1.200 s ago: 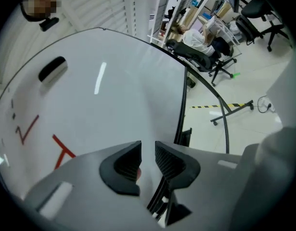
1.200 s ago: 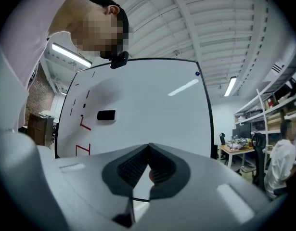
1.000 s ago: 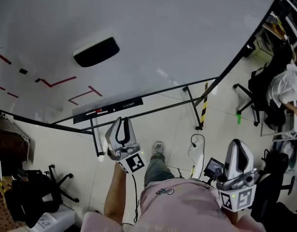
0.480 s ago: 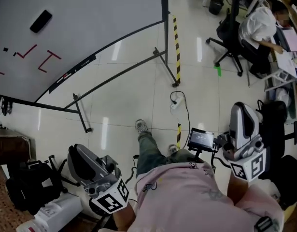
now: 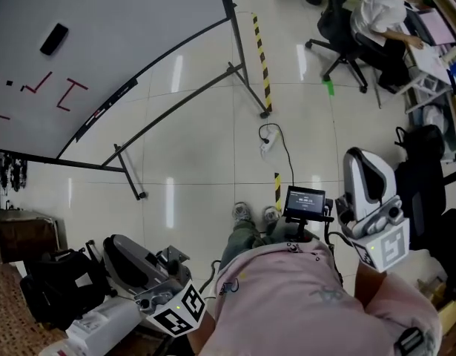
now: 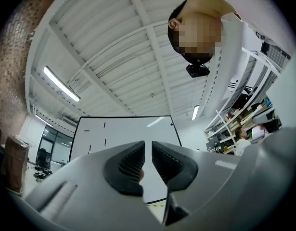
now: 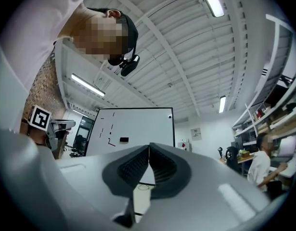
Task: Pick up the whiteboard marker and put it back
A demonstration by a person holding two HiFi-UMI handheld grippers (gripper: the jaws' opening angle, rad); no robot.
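Two hand-held grippers hang low beside the person, well apart from the whiteboard (image 5: pixel 124 21) at the far left. The left hand-held gripper (image 5: pixel 116 249) sits at the near left with its tips aimed towards the board. In its own view its ribbed pads (image 6: pixel 131 159) stand a narrow slit apart and grip nothing. The right hand-held gripper (image 5: pixel 359 162) is upright at the near right. Its pads (image 7: pixel 160 165) are pressed together at the tips, with nothing between them.

The whiteboard marker (image 5: pixel 101 114) shows only as a small reddish fleck on the dark tray (image 5: pixel 118 101) along the board's lower edge, too small to make out further. A black eraser (image 5: pixel 54 38) clings to the board above some red line marks. A white power strip (image 5: pixel 267 144) with its cable lies on the tiled floor (image 5: pixel 205 169), right of the board's stand. A small lit screen (image 5: pixel 305 202) sits just left of the right hand-held gripper, and a person (image 5: pixel 380 10) sits at a desk at the far right.
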